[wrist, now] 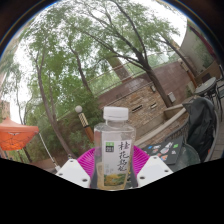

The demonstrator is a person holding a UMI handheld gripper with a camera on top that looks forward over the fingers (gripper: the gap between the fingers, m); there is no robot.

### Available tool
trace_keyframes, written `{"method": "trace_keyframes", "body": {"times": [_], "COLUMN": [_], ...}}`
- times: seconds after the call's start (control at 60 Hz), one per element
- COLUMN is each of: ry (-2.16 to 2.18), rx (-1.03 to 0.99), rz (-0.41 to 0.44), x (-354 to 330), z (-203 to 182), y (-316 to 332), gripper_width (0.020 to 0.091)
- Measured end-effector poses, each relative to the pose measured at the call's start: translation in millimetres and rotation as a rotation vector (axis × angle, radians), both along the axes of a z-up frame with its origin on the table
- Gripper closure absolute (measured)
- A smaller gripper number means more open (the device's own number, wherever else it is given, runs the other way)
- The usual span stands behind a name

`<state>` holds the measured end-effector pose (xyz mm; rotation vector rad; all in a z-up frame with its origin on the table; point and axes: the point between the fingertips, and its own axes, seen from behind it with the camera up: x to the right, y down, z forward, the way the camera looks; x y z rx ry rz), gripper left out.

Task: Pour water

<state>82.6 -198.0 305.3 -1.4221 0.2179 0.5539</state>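
- Nearest the camera, the gripper point(116, 166) clenched a water bottle point(115, 150) between its pink pads point(139, 158), upright with its white cap point(116, 114) on, so pouring probably hadn't begun.
- Far behind stood trees point(100, 40), a brick building point(150, 100) and, left, an orange umbrella point(15, 135).
- Nothing blocked the bottle.

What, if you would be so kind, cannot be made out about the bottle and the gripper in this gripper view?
- Water bottle: its base is cut off below the fingers, so whatever it rests on is hidden.
- Gripper: the bottle covers most of the pink pads, so contact on both sides is unclear.
- Bottle label: small print too small to read.
- No receiving cup is in view.
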Motion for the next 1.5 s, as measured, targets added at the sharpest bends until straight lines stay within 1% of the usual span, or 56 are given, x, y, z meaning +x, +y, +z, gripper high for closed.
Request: {"method": "trace_keyframes", "body": {"times": [0.05, 0.067, 0.117, 0.133, 0.167, 0.183, 0.2, 0.283, 0.367, 0.383, 0.483, 0.55, 0.567, 0.583, 0.717, 0.733, 0.8, 0.833, 0.85, 0.933, 0.983, 1.017, 1.067, 1.117, 1.2, 1.3, 1.433, 1.5], "ry": [-0.122, -0.155, -0.257, -0.291, -0.341, -0.353, -0.367, -0.414, -0.474, -0.479, -0.498, -0.557, -0.578, -0.584, -0.555, -0.557, -0.563, -0.567, -0.568, -0.580, -0.586, -0.580, -0.563, -0.555, -0.553, -0.539, -0.540, -0.511], "rx": [0.006, 0.005, -0.006, -0.007, -0.038, -0.068, -0.088, -0.163, -0.226, -0.228, -0.214, -0.248, -0.214, -0.197, -0.211, -0.215, -0.215, -0.215, -0.213, -0.212, -0.268, -0.303, -0.324, -0.321, -0.331, -0.338, -0.346, -0.354], "rz": [-0.096, -0.131, -0.241, -0.276, -0.328, -0.344, -0.353, -0.356, -0.362, -0.353, -0.290, -0.280, -0.286, -0.294, -0.288, -0.285, -0.282, -0.281, -0.282, -0.276, -0.262, -0.261, -0.258, -0.256, -0.258, -0.282, -0.305, -0.292], "x": [43, 63, 111, 122, 147, 166, 174, 200, 211, 219, 206, 208, 207, 203, 210, 209, 211, 212, 210, 212, 212, 213, 213, 210, 210, 211, 208, 200], "z": [-9, -20, -37, -51, -70, -80, -92, -151, -202, -208, -234, -261, -256, -244, -245, -245, -244, -242, -244, -240, -251, -259, -259, -256, -254, -243, -224, -222], "y": [-17, 2, -2, -7, -12, 1, -2, -7, -28, -34, -49, -57, -62, -38, -74, -59, -65, -75, -61, -72, -70, -72, -80, -88, -105, -131, -181, -209], "gripper_width": [0.0633, 0.0632, 0.0633, 0.0633, 0.0635, 0.0634, 0.0636, 0.0634, 0.0633, 0.0633, 0.0630, 0.0627, 0.0629, 0.0631, 0.0628, 0.0629, 0.0624, 0.0592, 0.0575, 0.0452, 0.0417, 0.0380, 0.0309, 0.0258, 0.0267, 0.0269, 0.0267, 0.0270]}}
